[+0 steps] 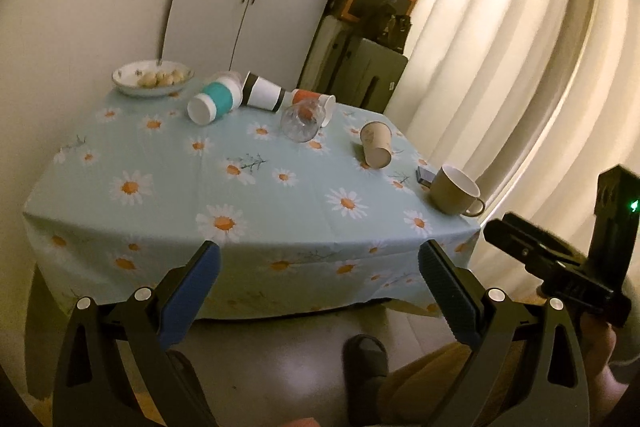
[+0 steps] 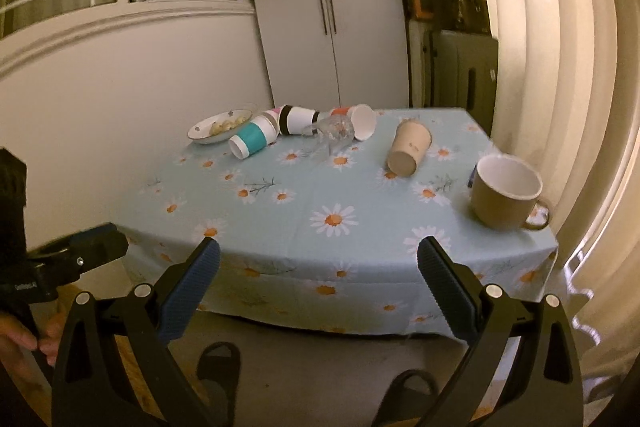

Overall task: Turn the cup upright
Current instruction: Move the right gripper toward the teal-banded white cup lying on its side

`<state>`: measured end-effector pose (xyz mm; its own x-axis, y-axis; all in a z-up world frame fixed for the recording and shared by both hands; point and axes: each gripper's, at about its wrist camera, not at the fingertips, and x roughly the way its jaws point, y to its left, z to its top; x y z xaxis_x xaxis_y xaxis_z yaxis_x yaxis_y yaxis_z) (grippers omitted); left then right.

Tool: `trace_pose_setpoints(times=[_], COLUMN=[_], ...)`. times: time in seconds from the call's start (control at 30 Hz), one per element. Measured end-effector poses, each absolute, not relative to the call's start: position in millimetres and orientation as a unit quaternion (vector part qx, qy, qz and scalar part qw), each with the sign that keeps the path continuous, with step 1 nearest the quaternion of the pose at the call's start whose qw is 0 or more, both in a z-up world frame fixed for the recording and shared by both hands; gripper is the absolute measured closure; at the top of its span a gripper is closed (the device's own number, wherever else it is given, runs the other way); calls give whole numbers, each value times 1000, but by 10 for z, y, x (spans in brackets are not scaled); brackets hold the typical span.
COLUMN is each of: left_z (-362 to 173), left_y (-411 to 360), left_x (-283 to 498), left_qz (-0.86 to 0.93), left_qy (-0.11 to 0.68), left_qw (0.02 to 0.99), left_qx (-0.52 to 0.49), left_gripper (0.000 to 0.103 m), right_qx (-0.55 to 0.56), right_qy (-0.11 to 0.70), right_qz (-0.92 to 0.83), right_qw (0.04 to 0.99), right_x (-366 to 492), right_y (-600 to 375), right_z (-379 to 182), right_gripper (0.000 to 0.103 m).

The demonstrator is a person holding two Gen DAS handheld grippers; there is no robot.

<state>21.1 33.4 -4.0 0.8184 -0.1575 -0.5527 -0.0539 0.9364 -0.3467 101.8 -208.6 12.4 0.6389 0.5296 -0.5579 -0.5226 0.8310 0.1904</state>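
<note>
Tan paper cup (image 2: 409, 151) lies on its side right of centre on the counter (image 2: 280, 227), base toward me, untouched. I'm at the approach step: both grippers, left (image 1: 319, 259) and right (image 2: 319, 257), hang short of the near edge, jaws spread, holding nothing. Next I'd reach in and pinch its wall, then tip it up. The mug (image 2: 506, 191) stands upright just right of the path; glass (image 2: 332, 133), more tipped cups and a bowl (image 2: 220, 127) lie farther back.
</note>
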Motion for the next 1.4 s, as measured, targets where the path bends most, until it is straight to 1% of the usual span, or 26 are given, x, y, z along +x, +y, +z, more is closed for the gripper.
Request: trace_pose_setpoints(times=[0.13, 0.27, 0.5, 0.63, 0.77, 0.83, 0.87, 1.03, 1.07, 1.1, 1.27, 1.4], left_z=[-40, -5, 19, -28, -104, -141, -184, -322, -344, -373, -447, -519], left_y=[535, 773, 1262, 1498, 1749, 1857, 1910, 2021, 2024, 2029, 2032, 2043], left_x=[440, 839, 1769, 2333, 2888, 3170, 3327, 3738, 3797, 3867, 4069, 4183], left_qz=[-42, -39, -43, -39, -28, -18, -18, -19, -21, -21, -25, -18], left_qy=[336, 372, 429, 463, 500, 518, 533, 570, 576, 584, 605, 620], left_qw=[917, 908, 887, 875, 859, 851, 843, 821, 817, 812, 796, 784], left_qx=[-212, -190, -167, -138, -108, -80, -68, -31, -25, -16, 3, 16], left_gripper=[7, 7, 8, 8, 8, 8, 8, 9, 14, 16, 17, 20], right_qx=[54, 85, 99, 133, 147, 153, 155, 164, 163, 162, 164, 173], right_qy=[364, 400, 447, 502, 529, 546, 555, 583, 586, 589, 595, 597], right_qz=[325, 348, 367, 355, 339, 335, 334, 333, 333, 334, 335, 344], right_qw=[871, 843, 809, 777, 764, 753, 746, 723, 721, 718, 712, 704], right_x=[1340, 1778, 2493, 2996, 3325, 3456, 3516, 3700, 3719, 3740, 3830, 3882], right_y=[-2032, -1838, -1366, -1136, -961, -884, -849, -753, -747, -742, -727, -688], right_z=[121, 167, 264, 160, 69, -14, -68, -292, -315, -338, -390, -397], right_gripper=[5, 5, 5, 5, 6, 12, 13, 14, 14, 14, 14, 18])
